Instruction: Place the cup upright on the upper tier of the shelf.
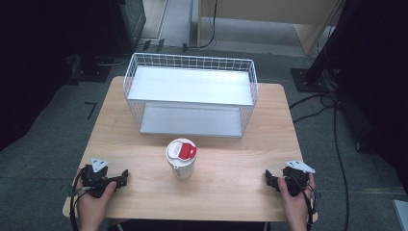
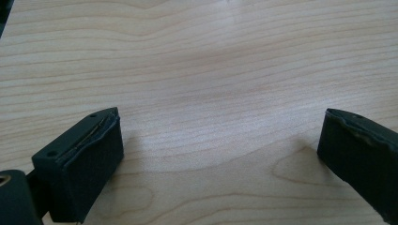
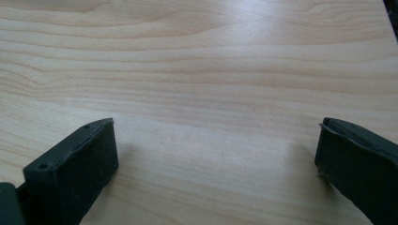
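both tongs are just parked on the wooden tabletop (image 1: 231, 178), jaws spread wide with nothing but bare wood between them. left tongs (image 1: 122, 177) sit at about 8 o'clock, right tongs (image 1: 269, 179) at about 4 o'clock. the cup (image 1: 181, 159) stands upright between them, well apart from both: white body, white lid with a red tab on top. at 12 o'clock behind it is a white wire rack (image 1: 190, 94) with two shelves.
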Demonstrator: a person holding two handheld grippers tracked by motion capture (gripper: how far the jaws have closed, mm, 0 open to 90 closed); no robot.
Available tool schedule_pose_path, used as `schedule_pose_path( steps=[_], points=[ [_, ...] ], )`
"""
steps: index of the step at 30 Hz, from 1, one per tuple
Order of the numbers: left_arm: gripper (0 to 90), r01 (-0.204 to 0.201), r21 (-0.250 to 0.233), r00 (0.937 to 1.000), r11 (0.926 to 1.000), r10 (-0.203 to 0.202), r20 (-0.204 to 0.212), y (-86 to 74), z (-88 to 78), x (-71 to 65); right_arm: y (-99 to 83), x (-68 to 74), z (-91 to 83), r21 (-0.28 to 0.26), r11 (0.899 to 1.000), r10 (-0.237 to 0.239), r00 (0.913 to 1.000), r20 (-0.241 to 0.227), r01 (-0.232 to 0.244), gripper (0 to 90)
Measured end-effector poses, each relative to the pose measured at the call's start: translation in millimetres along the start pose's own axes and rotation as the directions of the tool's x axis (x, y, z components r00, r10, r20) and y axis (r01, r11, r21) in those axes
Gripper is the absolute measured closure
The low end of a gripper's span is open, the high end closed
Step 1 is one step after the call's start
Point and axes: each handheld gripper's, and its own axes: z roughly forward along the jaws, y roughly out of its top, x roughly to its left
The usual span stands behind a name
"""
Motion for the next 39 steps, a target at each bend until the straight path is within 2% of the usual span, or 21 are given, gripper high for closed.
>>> schedule_pose_path(
  steps=[3,5,6,7,8,9,12,16,18,20,23,25,28,30,32,39],
  points=[
    [0.9,-0.003,-0.001,1.0,1.0,0.003,-0.001,-1.2,-1.1,-0.2,2.9,2.7,3.1,-0.001,1.0,-0.009,1.0,-0.003,0.009,0.0],
    [0.9,-0.002,0.0,1.0,1.0,0.002,0.0,-1.5,-1.4,-0.4,6.2,5.5,3.3,0.023,1.0,-0.005,0.9999,-0.013,0.005,0.0],
    [0.9,-0.002,0.0,1.0,1.0,0.002,0.0,-1.5,-1.5,-0.4,7.7,6.8,3.8,0.018,1.0,0.013,0.9994,-0.033,-0.013,0.0],
    [0.9,-0.002,0.0,1.0,1.0,0.002,0.0,-1.5,-1.5,-0.4,9.0,8.4,4.0,0.01,1.0,0.028,0.9968,-0.075,-0.027,0.0],
    [0.9,-0.002,0.0,1.0,1.0,0.002,0.0,-1.5,-1.4,-0.4,9.8,9.7,4.0,0.006,1.0,0.028,0.9942,-0.103,-0.027,0.5],
    [0.9,-0.002,0.001,1.0,1.0,0.002,0.0,-1.5,-1.5,-0.3,10.4,14.5,4.1,-0.006,1.0,0.019,0.993,-0.117,-0.02,1.1],
    [0.9,-0.002,0.001,1.0,1.0,0.002,0.0,-1.5,-1.4,-0.4,11.4,29.7,3.8,-0.027,0.998,-0.055,0.9916,-0.117,0.052,1.2],
    [0.9,-0.002,0.0,1.0,1.0,0.002,0.0,-1.5,-1.4,-0.4,15.7,47.2,1.5,-0.068,0.994,-0.094,0.9872,-0.129,0.085,1.1],
    [0.9,-0.002,0.001,1.0,1.0,0.002,0.0,-1.5,-1.5,-0.4,19.3,59.5,-0.9,-0.096,0.99,-0.117,0.9803,-0.159,0.103,1.2],
    [0.9,-0.002,0.0,1.0,1.0,0.002,0.0,-1.5,-1.4,-0.4,21.7,72.1,-2.3,-0.121,0.984,-0.148,0.9748,-0.167,0.129,1.1],
    [0.9,-0.002,0.0,1.0,1.0,0.002,0.0,-1.5,-1.4,-0.4,25.4,89.7,-3.4,-0.131,0.981,-0.166,0.9628,-0.213,0.141,1.2],
    [0.9,-0.003,0.001,1.0,1.0,0.003,0.0,-1.5,-1.5,-0.3,27.4,104.0,-3.3,-0.144,0.98,-0.17,0.9512,-0.258,0.136,1.2],
    [0.9,-0.004,0.002,1.0,1.0,0.004,0.0,-1.4,-1.5,-0.2,29.5,123.9,-1.8,-0.162,0.976,-0.19,0.9366,-0.295,0.147,1.2],
    [0.9,-0.004,0.001,1.0,1.0,0.004,-0.001,-1.4,-1.4,-0.2,30.6,137.5,-1.7,-0.181,0.972,-0.204,0.9251,-0.32,0.152,1.2],
    [0.9,-0.004,0.001,1.0,1.0,0.004,-0.001,-1.4,-1.4,-0.2,31.9,151.8,-1.6,-0.203,0.968,-0.215,0.9097,-0.355,0.15,1.2],
    [0.9,-0.003,0.001,1.0,1.0,0.003,0.0,-1.4,-1.4,-0.1,31.0,183.4,0.8,-0.231,0.962,-0.233,0.8741,-0.426,0.144,1.4]
  ],
)
